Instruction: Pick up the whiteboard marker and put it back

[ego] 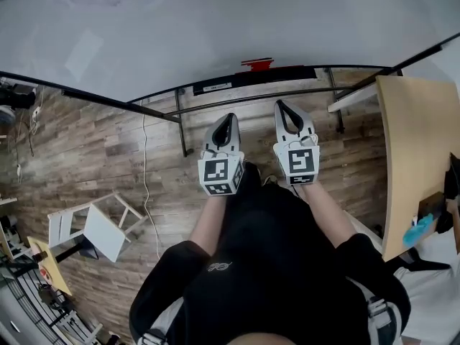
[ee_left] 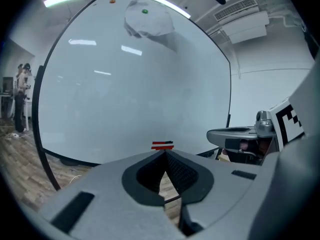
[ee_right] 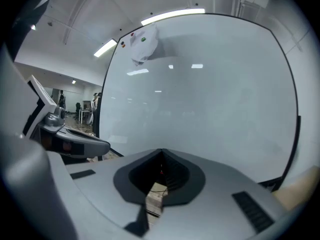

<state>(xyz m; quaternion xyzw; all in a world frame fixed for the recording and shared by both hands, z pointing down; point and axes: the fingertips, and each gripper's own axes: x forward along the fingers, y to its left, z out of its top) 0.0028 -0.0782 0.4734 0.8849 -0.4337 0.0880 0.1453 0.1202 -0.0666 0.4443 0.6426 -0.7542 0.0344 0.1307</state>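
Observation:
A red whiteboard marker lies on the ledge along the bottom of the whiteboard; in the left gripper view the marker shows just beyond my jaw tips. Side by side, both grippers point at the board, a little short of the ledge. My left gripper is shut with nothing between its jaws. My right gripper is also shut and empty. Each gripper appears in the other's view: the right gripper and the left gripper.
A wooden table stands at the right. A white stool lies tipped on the wood floor at the left, and a thin cable runs across the floor. A paper sheet hangs on the board near coloured magnets. People stand far off.

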